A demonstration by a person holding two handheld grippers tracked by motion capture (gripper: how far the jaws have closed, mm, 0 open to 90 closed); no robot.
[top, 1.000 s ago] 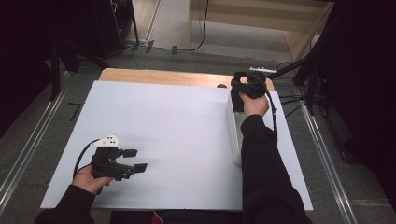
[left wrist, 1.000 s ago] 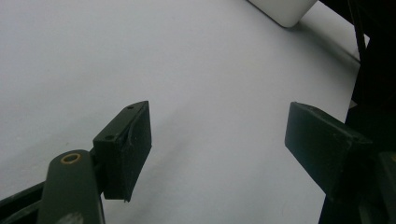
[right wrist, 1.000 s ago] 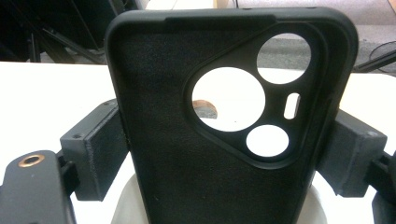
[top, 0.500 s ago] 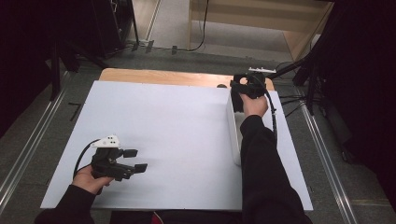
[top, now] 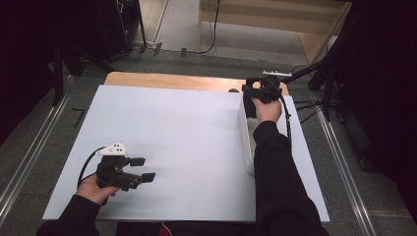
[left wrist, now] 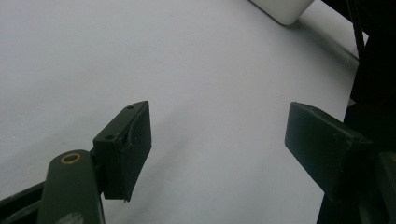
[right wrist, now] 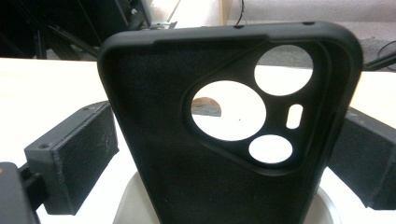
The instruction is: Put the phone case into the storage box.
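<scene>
High view: white board (top: 187, 128) over wooden table (top: 167, 80)

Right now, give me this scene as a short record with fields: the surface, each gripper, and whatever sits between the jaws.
surface: white mat on a wooden table
left gripper: open, nothing between its jaws, over the mat's near left part
right gripper: at the far right, jaws just been opening, one on each side of the phone case
phone case: black, upright, camera cutouts at the top, lower end in the white box
grip on case: appears released
</scene>
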